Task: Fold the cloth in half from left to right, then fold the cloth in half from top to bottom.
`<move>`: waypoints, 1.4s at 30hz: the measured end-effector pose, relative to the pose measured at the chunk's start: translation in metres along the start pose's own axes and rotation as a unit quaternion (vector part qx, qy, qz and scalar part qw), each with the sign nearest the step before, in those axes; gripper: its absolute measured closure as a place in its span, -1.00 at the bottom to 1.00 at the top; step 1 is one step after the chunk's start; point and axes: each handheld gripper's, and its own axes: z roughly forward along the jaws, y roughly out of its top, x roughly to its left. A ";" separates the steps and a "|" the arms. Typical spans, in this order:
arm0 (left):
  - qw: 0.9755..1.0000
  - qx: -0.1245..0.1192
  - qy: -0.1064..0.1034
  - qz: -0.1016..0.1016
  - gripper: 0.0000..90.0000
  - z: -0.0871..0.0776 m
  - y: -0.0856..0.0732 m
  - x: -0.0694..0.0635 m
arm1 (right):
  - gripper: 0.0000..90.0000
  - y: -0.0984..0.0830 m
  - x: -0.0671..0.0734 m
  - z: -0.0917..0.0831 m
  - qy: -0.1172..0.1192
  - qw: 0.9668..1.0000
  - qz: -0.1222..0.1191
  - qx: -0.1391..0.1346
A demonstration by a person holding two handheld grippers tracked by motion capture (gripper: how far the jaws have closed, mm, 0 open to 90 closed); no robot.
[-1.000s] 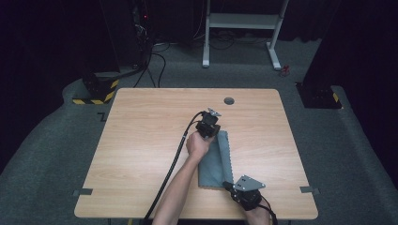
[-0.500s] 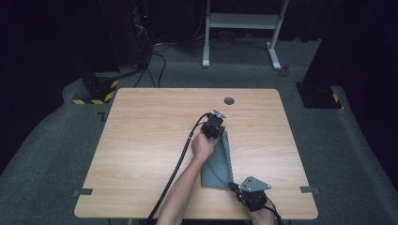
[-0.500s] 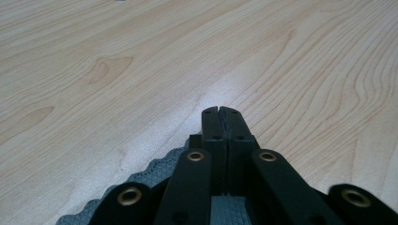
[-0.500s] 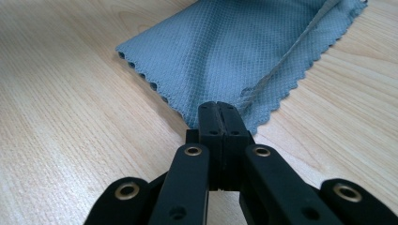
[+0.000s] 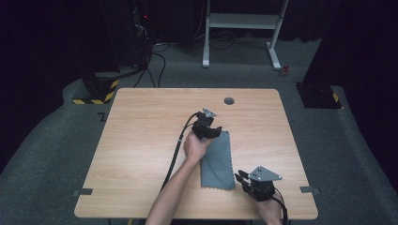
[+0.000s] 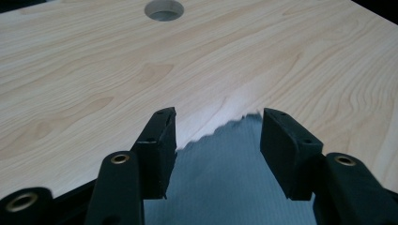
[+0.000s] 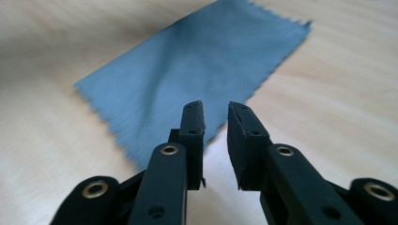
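The near part of the grey-blue rectangular cloth with pinked, zigzag edges (image 5: pixel 217 161) is cut off in the left gripper view, and its far end is partly covered by the hand in the high view. It is laid flat on the pale wood-grain table (image 5: pixel 141 140), right of centre, its short end close to the near edge. A fine ribbed weave can be made out up close. The left gripper (image 6: pixel 217 140) is seen with jaws just opened wide, the cloth's far edge lying loose between them, nothing pinched. The right gripper (image 7: pixel 216 140), blurry, is held by the near right corner, jaws just parted a little, gripping nothing. A round grommet hole (image 5: pixel 229 101) is set near the far edge.
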 end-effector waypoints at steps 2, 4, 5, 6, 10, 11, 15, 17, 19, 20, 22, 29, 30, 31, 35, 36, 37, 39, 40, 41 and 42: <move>1.000 -0.002 -0.009 0.010 -0.01 -0.014 -0.011 0.000 | 0.77 0.011 -0.009 0.010 0.010 1.000 -0.003 0.009; 1.000 -0.002 -0.012 0.022 -0.03 -0.024 -0.023 -0.001 | 0.79 0.018 -0.013 0.021 0.012 1.000 -0.009 0.021; 1.000 0.004 -0.014 0.027 -0.03 -0.029 -0.029 -0.002 | 0.79 0.020 -0.015 0.026 0.018 0.999 -0.009 0.024; 0.999 0.008 -0.019 0.030 -0.05 -0.033 -0.037 -0.003 | 0.79 0.023 -0.016 0.033 0.022 0.999 -0.009 0.032; 0.998 0.022 -0.043 0.039 -0.09 -0.047 -0.065 -0.013 | 0.78 0.033 -0.019 0.061 0.029 0.998 -0.017 0.054; 0.998 0.025 -0.047 0.043 -0.09 -0.050 -0.071 -0.016 | 0.78 0.035 -0.019 0.067 0.029 0.998 -0.018 0.058; 0.996 0.038 -0.056 0.059 -0.12 -0.062 -0.096 -0.031 | 0.76 0.037 -0.022 0.084 0.026 0.997 -0.014 0.074; 0.995 0.046 -0.051 0.069 -0.13 -0.066 -0.106 -0.038 | 0.75 0.037 -0.026 0.087 0.026 0.997 -0.009 0.075; 0.995 0.047 -0.043 0.081 -0.13 -0.071 -0.115 -0.044 | 0.73 0.038 -0.028 0.088 0.021 0.997 -0.009 0.077; 0.994 0.050 -0.039 0.086 -0.12 -0.073 -0.118 -0.046 | 0.71 0.039 -0.030 0.089 0.017 0.997 -0.013 0.077; 0.995 0.043 -0.034 0.087 -0.11 -0.077 -0.125 -0.048 | 0.69 0.039 -0.034 0.090 0.014 0.997 -0.007 0.075; 0.997 0.014 -0.039 0.066 0.07 -0.088 -0.141 -0.047 | 0.62 0.036 -0.036 0.090 0.010 0.998 0.001 0.064; 0.997 0.010 -0.039 0.067 0.12 -0.089 -0.143 -0.048 | 0.60 0.035 -0.037 0.090 0.010 0.998 0.003 0.064; 0.997 0.008 -0.038 0.066 0.15 -0.090 -0.145 -0.048 | 0.59 0.035 -0.038 0.091 0.011 0.998 0.008 0.062; 0.997 0.005 -0.033 0.070 0.23 -0.091 -0.146 -0.051 | 0.55 0.034 -0.040 0.091 0.012 0.998 0.006 0.059; 0.997 0.005 -0.030 0.073 0.25 -0.092 -0.146 -0.052 | 0.53 0.034 -0.040 0.091 0.012 0.998 0.010 0.059; 0.997 0.005 -0.030 0.074 0.27 -0.092 -0.146 -0.053 | 0.50 0.034 -0.041 0.091 0.012 0.998 0.012 0.060; 0.996 0.003 -0.034 0.081 0.33 -0.092 -0.146 -0.054 | 0.45 0.035 -0.041 0.091 0.010 0.998 0.015 0.063; 0.996 0.004 -0.039 0.079 0.40 -0.092 -0.146 -0.054 | 0.42 0.035 -0.041 0.091 0.007 0.998 0.016 0.064; 0.996 0.008 -0.049 0.075 0.47 -0.092 -0.145 -0.054 | 0.41 0.035 -0.041 0.091 0.006 0.998 0.019 0.064; 0.995 0.014 -0.054 0.081 0.58 -0.092 -0.144 -0.055 | 0.40 0.035 -0.042 0.091 0.007 0.998 0.021 0.062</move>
